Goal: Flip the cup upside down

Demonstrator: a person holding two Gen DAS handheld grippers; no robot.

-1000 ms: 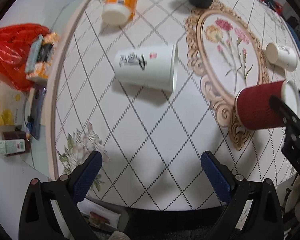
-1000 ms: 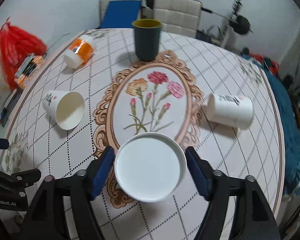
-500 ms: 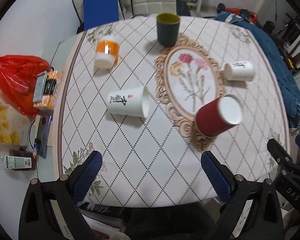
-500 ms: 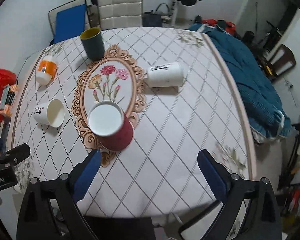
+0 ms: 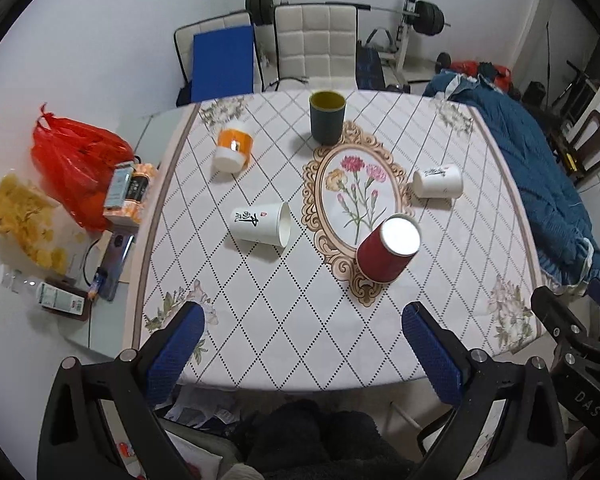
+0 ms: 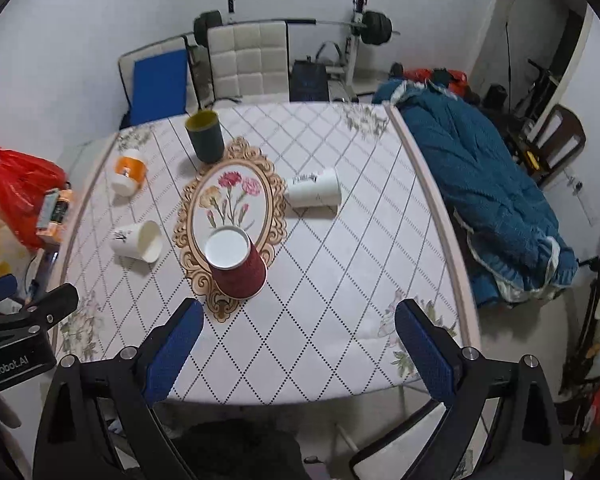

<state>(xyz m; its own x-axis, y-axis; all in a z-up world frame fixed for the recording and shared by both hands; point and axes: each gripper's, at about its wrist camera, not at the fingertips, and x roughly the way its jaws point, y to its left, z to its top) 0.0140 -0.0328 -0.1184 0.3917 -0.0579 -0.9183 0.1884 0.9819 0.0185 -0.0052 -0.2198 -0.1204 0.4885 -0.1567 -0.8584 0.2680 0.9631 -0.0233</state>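
The red cup point(image 5: 386, 250) sits mouth-down on the bench point(image 5: 300, 340), right on the lower edge of the flower oval print point(image 5: 356, 196), with its white base facing up, so the flip looks done to me. Both claws are wide open and holding nothing: the left claw point(image 5: 300, 354) and right claw point(image 6: 296, 350) hang back over the near edge, well apart from the cup. It's ribbed paper, so I'd guess super light, squashy if pinched hard, and tippy. The ridges should give decent grip. If it needs another grab, take it gently across the mid-wall, not the thin rim.
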